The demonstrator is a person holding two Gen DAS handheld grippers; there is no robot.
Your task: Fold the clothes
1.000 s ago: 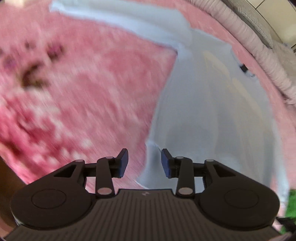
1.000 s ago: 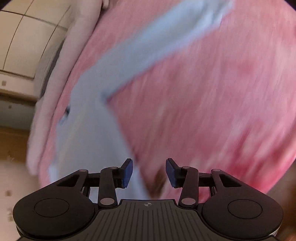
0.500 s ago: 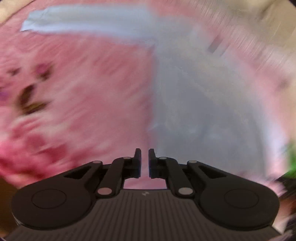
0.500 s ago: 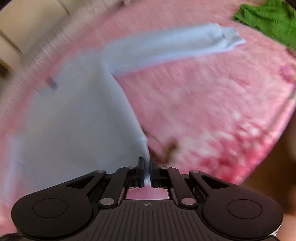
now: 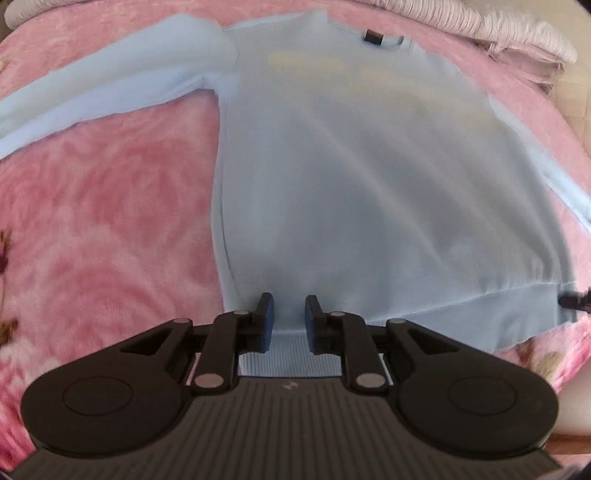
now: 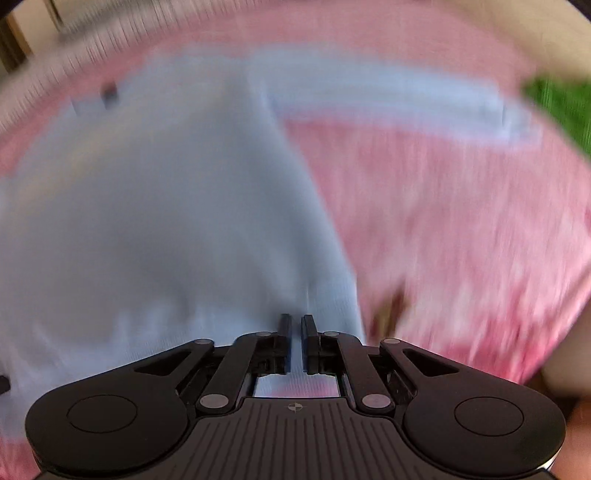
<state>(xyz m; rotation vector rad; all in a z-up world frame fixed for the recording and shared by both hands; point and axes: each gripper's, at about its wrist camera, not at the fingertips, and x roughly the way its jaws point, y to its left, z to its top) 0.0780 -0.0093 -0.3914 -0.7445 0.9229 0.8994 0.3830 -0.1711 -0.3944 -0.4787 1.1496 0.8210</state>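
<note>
Left wrist view first: we count one light blue sweater (image 5: 369, 192) lying flat on one pink blanket (image 5: 103, 206). We see one long sleeve (image 5: 110, 88) stretched out to the left side of the picture, and one small dark tag (image 5: 373, 36) at the neck, far from us. The ribbed hem of the sweater is the part nearest to us. Our left gripper (image 5: 289, 318) sits right over that hem. Its jaws have just been opening and now stand a little apart, with the hem between them but not squeezed.

Right wrist view next, and it is very blurry. We see the same sweater (image 6: 166, 221) on the pink blanket (image 6: 461, 229), with one sleeve (image 6: 388, 99) pointing right. One green cloth (image 6: 561, 103) peeks in at the far right. Our right gripper (image 6: 295, 326) has its jaws pinched together on the sweater's hem near its corner.
</note>
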